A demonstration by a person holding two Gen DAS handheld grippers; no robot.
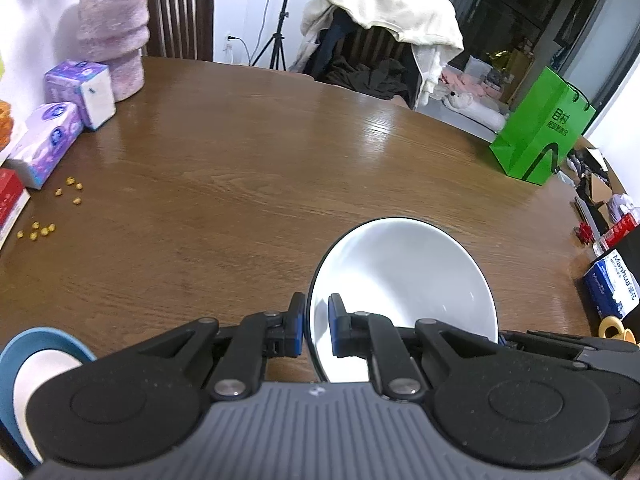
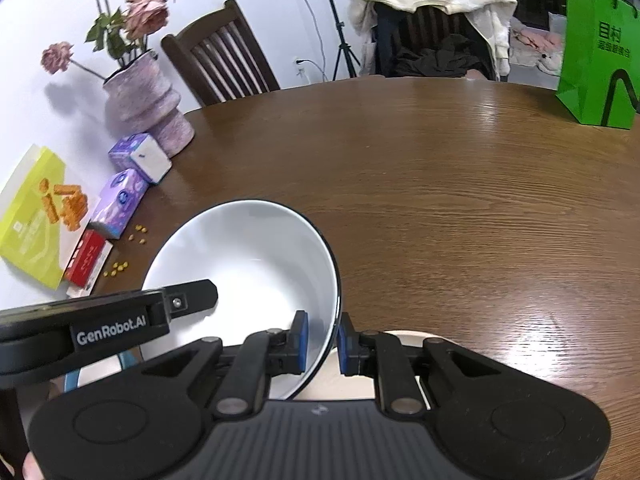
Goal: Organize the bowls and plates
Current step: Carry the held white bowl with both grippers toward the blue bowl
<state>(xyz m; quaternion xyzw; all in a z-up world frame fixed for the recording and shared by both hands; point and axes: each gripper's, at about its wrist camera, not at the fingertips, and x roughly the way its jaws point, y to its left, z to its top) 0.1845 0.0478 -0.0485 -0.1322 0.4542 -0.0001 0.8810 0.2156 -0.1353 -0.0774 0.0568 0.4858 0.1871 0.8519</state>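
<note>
Above wooden table [image 1: 224, 184], white bowl [image 1: 404, 284] tilted, both tools clamping rim.

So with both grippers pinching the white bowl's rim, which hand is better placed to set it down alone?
Neither clearly. The left gripper and the right gripper each clamp opposite edges of the white bowl, held tilted above the table. A one-sided rim pinch would probably let it swing, so both should lower it together.

1. Pink vase [image 2: 146, 110] with dried flowers [image 2: 140, 12] stands at the bench [image 2: 440, 200] edge.
2. Two purple tissue packs [image 2: 138, 158] lie just beside the vase.
3. Green bag [image 2: 596, 60] stands well apart from the vase, across the bench.
</note>
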